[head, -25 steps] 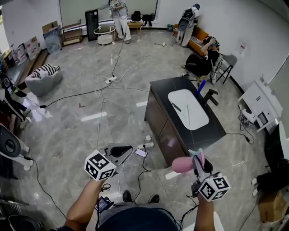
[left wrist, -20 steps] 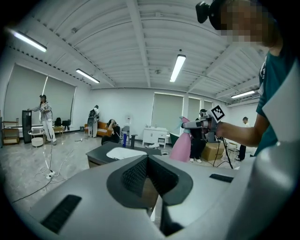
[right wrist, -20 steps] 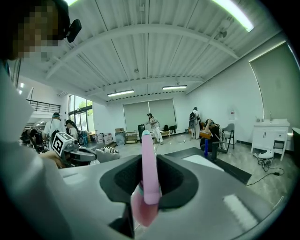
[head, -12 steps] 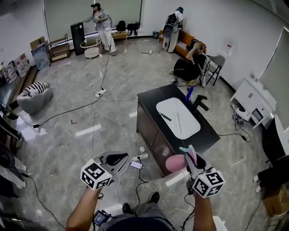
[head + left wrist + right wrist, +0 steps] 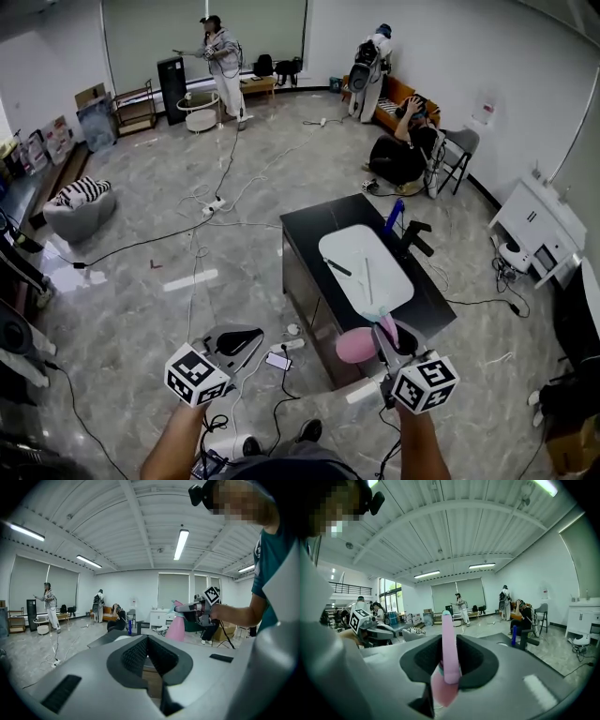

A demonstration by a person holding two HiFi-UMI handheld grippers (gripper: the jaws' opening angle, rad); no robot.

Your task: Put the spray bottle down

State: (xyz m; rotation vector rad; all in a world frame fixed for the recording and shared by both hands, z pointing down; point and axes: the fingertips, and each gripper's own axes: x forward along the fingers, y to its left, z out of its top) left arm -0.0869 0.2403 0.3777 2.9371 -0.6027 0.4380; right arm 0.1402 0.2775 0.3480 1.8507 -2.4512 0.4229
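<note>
Spray bottle (image 5: 356, 345), pink, hangs in the air at the lower right of the head view, just below the near end of the dark surface (image 5: 305, 234) that holds a white basin (image 5: 366, 270). The right gripper (image 5: 382, 328) has its jaws clamped on the bottle's neck. At lower left, the left gripper (image 5: 234, 339) has its jaws closed on nothing.

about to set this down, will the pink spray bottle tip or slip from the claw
Probably stable once upright: the spray bottle widens to a broad base. The right claw grips only its narrow top, so it might swing or twist. Opaque pink body hides the fill, so weight is uncertain.
</note>
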